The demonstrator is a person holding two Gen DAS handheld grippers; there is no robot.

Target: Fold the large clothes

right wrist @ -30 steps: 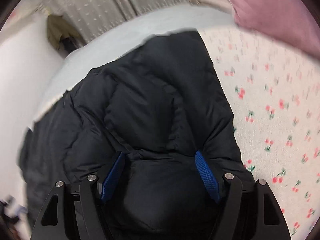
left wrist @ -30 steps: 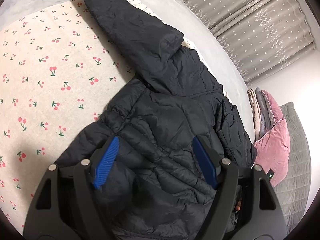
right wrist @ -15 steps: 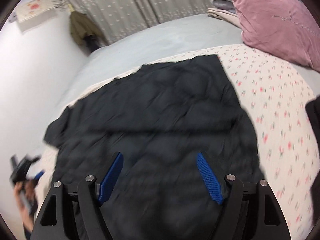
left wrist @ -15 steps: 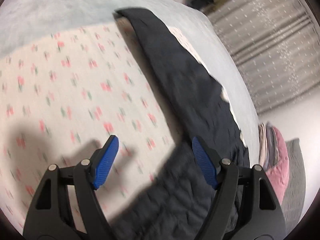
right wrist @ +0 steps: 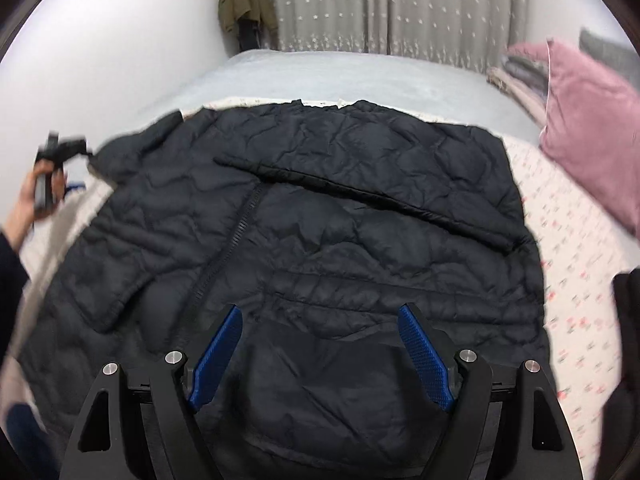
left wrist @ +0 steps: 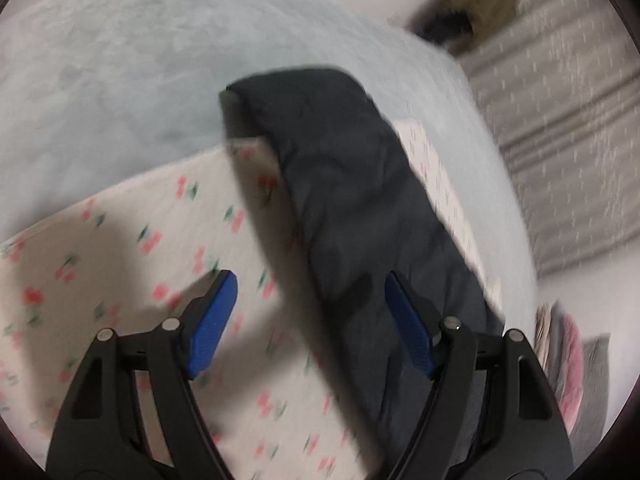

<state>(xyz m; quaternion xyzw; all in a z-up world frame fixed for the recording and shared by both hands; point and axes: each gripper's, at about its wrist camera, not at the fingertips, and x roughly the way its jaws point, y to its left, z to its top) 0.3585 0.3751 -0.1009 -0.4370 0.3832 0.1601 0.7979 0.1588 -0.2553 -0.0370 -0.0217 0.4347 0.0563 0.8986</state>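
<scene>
A black quilted jacket (right wrist: pixel 360 216) lies spread front-up on the cherry-print sheet (right wrist: pixel 576 240), zipper down its middle and one sleeve folded across the chest. My right gripper (right wrist: pixel 320 344) hovers over the jacket's near part, jaws wide open and nothing pinched. In the left wrist view, the jacket's other sleeve (left wrist: pixel 344 184) stretches out straight toward its cuff at the sheet's far edge. My left gripper (left wrist: pixel 310 308) is open above the sheet and that sleeve, whose cloth passes by the right pad (left wrist: pixel 408 332) without being gripped. A hand (right wrist: pixel 36 196) holds that gripper at the far left of the right wrist view.
A pale blue blanket (left wrist: pixel 120 80) covers the bed beyond the sheet. A pink pillow (right wrist: pixel 592 128) and folded blankets (right wrist: pixel 516 76) sit at the right. An olive coat (right wrist: pixel 246 4) hangs by grey curtains (right wrist: pixel 400 0). Something dark (right wrist: pixel 628 340) shows at the right edge.
The left gripper swept off the jacket's body and out along the sleeve toward the cuff. The right gripper drew back and up, so the whole jacket now shows, and its jaws widened a little.
</scene>
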